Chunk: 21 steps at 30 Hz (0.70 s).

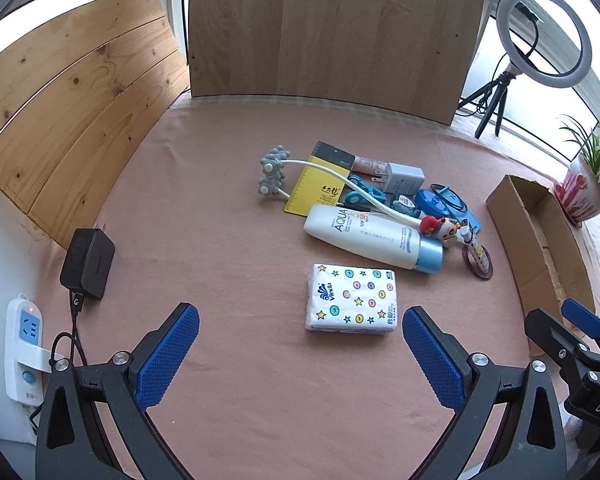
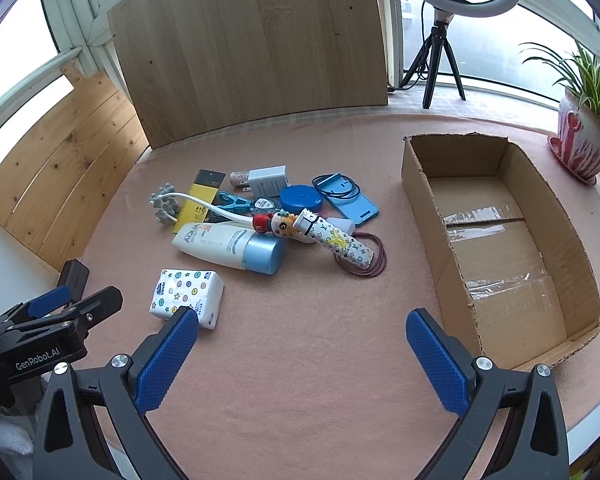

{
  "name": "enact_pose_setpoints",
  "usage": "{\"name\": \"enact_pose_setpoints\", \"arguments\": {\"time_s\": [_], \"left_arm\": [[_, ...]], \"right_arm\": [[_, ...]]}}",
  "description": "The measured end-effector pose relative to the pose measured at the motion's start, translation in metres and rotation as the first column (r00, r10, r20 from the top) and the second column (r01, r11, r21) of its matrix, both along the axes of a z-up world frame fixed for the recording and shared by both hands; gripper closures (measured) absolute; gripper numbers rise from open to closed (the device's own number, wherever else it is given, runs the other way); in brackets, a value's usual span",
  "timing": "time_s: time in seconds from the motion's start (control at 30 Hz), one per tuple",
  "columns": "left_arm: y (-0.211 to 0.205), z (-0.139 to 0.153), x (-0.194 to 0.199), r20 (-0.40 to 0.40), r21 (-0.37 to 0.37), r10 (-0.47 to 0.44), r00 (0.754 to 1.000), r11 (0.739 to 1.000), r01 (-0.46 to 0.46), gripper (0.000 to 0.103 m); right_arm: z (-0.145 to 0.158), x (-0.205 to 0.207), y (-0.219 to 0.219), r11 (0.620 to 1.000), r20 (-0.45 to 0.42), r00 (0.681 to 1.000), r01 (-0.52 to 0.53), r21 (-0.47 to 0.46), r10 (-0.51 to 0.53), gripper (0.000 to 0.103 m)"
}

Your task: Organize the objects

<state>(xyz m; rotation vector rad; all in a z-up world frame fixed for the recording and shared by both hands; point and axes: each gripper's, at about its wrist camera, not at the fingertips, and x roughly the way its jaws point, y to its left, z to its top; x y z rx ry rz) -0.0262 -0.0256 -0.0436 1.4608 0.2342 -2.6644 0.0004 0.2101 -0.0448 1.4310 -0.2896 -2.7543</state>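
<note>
Covering the counter [image 2: 300,360] is a pink cloth. At its right side stands a cardboard box [image 2: 432,216] (open top). A sunscreen bottle [image 1: 370,238] lies in the central clutter, a tissue pack [image 1: 352,300] just before it. Left tongs [image 1: 300,354] and right tongs [image 2: 302,354] are both spread wide, gripping nothing.

Blue fingers [image 1: 172,354] wide apart at the bottom; tissue pack [image 1: 351,299] between them, white bottle [image 1: 374,238] just above.
</note>
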Motion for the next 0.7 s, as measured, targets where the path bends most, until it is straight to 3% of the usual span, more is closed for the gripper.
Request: {"name": "enact_pose_setpoints", "arguments": {"time_s": [0.47,0.7], "left_arm": [[-0.006,-0.029,-0.014,0.063,0.012,-0.026,0.998,1.000,0.026,0.000],[-0.009,-0.040,-0.018,0.061,0.050,-0.050,0.997,0.998,0.047,0.001]], "right_arm": [[-0.015,-0.012,0.002,0.998,0.034,0.999,-0.013,-0.061,0.015,0.001],[-0.033,-0.028,-0.006,0.988,0.096,0.993,-0.061,-0.144,0.075,0.021]]}}
